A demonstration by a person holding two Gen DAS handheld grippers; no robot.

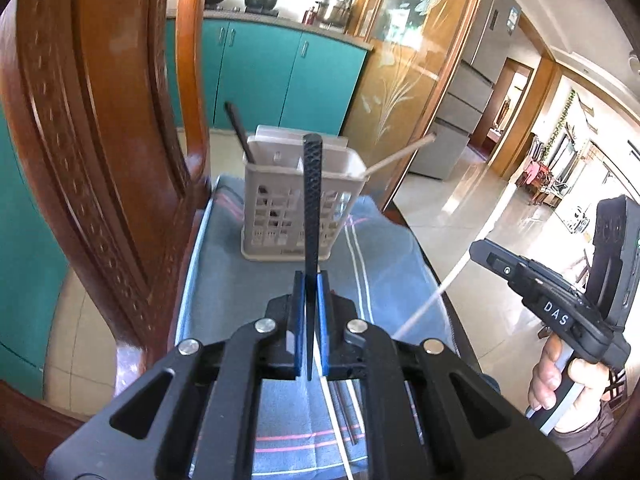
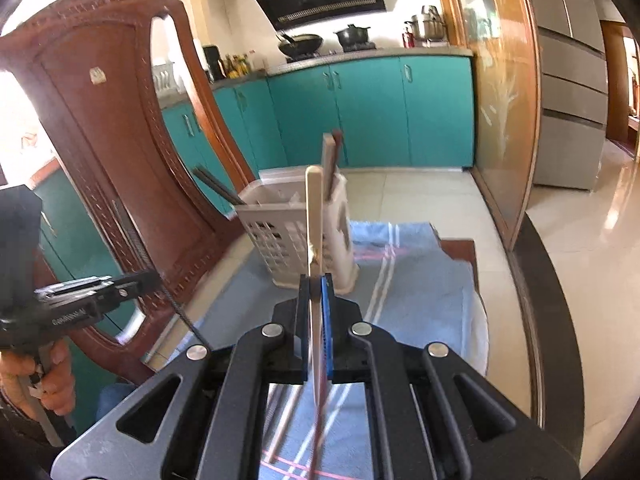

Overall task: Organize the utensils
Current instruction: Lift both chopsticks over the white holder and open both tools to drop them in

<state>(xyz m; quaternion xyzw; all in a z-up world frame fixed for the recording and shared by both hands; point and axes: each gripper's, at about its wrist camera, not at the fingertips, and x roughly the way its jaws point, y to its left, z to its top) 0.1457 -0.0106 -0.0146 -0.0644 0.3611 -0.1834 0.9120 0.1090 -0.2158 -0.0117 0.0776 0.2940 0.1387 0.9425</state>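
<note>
2 chopsticks up at once: my left gripper (image 1: pixel 308 280) clamps black chopstick (image 1: pixel 311 200), right gripper (image 2: pixel 316 280) clamps pale chopstick (image 2: pixel 314 208), both held upright for dropping into white holder (image 1: pixel 280 216) on counter cloth (image 1: pixel 384 256)

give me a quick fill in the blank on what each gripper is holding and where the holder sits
1. The left gripper is shut on a textured chopstick whose colour is ____.
2. The right gripper is shut on a pale chopstick that points ____.
3. The slotted utensil holder stands on a striped ____ of blue fabric.
4. Beside the holder rises the carved back of a wooden ____.

Missing words: black; upward; cloth; chair
</note>
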